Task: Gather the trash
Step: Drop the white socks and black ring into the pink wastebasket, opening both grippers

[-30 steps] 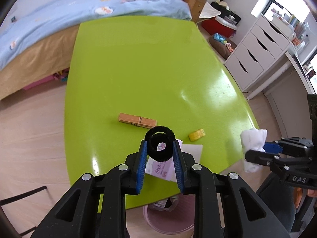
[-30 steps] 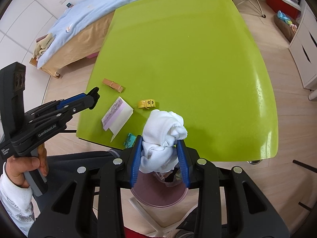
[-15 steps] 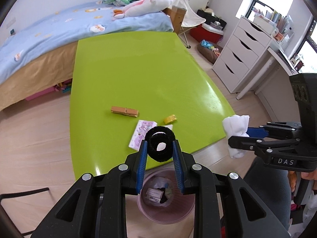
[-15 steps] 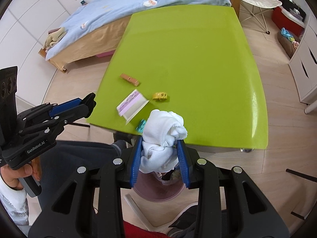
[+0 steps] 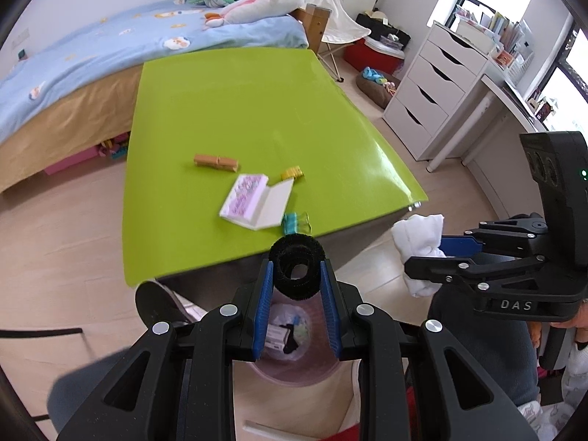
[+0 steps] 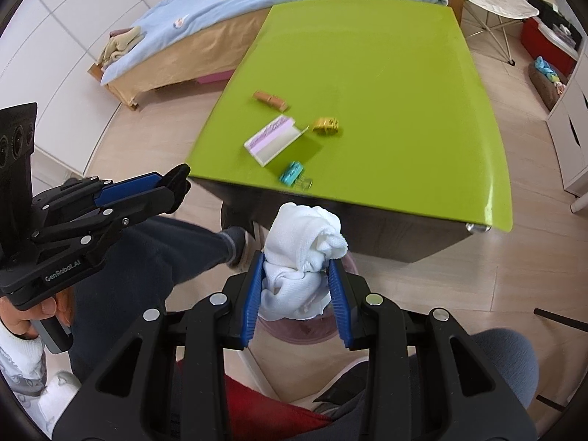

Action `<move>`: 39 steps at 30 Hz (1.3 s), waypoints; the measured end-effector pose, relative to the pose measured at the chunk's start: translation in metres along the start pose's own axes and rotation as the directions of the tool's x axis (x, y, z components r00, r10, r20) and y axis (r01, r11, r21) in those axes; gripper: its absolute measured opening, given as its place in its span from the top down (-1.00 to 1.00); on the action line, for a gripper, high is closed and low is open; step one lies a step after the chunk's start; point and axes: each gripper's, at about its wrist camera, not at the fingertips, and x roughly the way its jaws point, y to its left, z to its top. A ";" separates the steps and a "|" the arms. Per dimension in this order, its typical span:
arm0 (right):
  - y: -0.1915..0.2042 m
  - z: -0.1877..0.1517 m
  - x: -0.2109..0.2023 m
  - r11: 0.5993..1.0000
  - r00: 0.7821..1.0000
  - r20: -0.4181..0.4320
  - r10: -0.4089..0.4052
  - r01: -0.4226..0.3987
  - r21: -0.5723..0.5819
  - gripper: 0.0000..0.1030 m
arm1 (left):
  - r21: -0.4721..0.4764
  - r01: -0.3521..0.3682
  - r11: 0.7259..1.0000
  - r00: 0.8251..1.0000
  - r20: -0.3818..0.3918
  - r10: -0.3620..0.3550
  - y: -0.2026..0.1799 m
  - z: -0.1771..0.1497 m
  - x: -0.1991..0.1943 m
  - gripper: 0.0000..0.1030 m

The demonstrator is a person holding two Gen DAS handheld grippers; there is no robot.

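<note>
**Both grippers pulled back off the table, now over the bin**

Since a second ago I've drawn both grippers back from the green table [image 5: 239,103]; its near edge now sits ahead of the fingertips, where before they were over the top. Loads unchanged.

Bed [image 5: 92,58] beyond the table, white drawers [image 5: 430,92] to the right. The pink trash bin [image 5: 294,364] is on the floor straight under the left gripper [image 5: 297,275], some trash already inside. That gripper's jaws are partly closed, clamped on a black fuzzy ring [image 5: 297,266]. The right gripper [image 6: 296,275] is likewise clamped on a bunched white cloth [image 6: 303,250], bin rim visible just below it.

On the table near the front edge: open pink-and-white booklet [image 5: 255,200], wooden clothespin [image 5: 216,161], yellow clip [image 5: 292,173], teal binder clip [image 5: 294,220] just beside the booklet.
</note>
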 end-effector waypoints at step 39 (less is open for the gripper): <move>-0.009 -0.018 -0.024 0.999 0.999 0.053 0.011 -0.014 0.051 -0.89 | 0.027 0.069 0.997 0.996 -0.061 -0.068 -0.019 -0.027 0.006 0.49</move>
